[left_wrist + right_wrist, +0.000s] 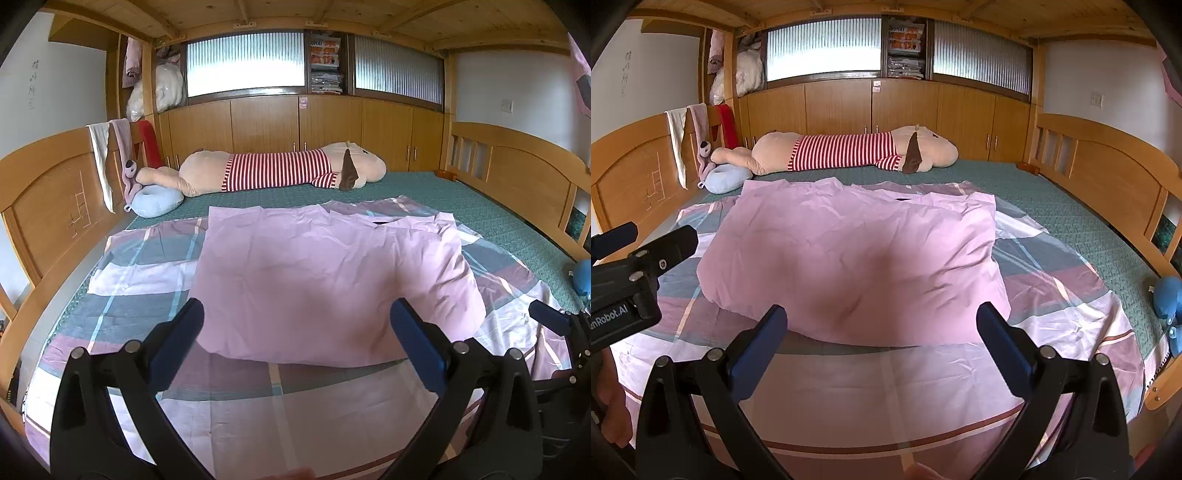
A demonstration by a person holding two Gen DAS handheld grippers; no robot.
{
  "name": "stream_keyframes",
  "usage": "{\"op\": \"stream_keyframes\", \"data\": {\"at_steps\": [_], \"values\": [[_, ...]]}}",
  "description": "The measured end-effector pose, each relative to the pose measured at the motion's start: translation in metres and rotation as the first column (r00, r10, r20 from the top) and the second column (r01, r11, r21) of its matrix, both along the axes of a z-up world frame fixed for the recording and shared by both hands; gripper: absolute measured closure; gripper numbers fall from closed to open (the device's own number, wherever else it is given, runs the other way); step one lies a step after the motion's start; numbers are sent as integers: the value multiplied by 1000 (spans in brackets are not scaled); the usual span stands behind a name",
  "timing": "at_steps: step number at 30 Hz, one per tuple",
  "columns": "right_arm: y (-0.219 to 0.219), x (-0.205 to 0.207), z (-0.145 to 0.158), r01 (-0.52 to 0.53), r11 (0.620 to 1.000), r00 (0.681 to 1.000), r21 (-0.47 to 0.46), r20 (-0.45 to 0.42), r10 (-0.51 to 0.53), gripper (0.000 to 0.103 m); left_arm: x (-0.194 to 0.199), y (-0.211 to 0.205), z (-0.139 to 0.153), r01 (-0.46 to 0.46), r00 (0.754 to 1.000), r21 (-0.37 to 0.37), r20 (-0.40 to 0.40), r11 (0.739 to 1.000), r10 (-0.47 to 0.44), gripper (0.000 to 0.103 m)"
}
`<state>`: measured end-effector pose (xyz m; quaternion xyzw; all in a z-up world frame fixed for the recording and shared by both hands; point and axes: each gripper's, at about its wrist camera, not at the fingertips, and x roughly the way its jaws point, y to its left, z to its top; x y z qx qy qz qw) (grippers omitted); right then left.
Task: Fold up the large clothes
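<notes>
Wooden bed frame, cabinet wall with ribbed glass panels behind, green patterned mattress as your work surface.

Item: large checked bedsheet in pink, grey and white with pale blue lines, spread flat over the mattress, reaching the near edge below both tools.

Item: plain pink cloth, already doubled over, lying on the middle of the checked sheet. Its long axis runs from you toward the far cabinets; the rounded fold faces you, the loose edges point away (a small dark mark shows near the far edge).

Item: your left gripper, blue-padded fingers spread wide, nothing between them, held just above the near fold.

Item: your right gripper, likewise wide apart and holding nothing, above the same fold.

Surroundings: long striped plush toy across the far mattress, pale blue ring cushion at far left, blue soft toy at the right edge. All lie well apart from the pink cloth.
</notes>
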<state>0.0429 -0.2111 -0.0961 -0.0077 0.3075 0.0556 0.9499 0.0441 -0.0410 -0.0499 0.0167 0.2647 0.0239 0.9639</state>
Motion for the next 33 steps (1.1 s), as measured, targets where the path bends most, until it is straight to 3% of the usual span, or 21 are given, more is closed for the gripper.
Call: {"op": "stream_keyframes", "data": {"at_steps": [33], "values": [[11, 1, -16, -25, 1000, 999, -13, -39, 24, 1, 0, 2, -4, 7, 1000, -16, -16, 1000, -7, 2]]}}
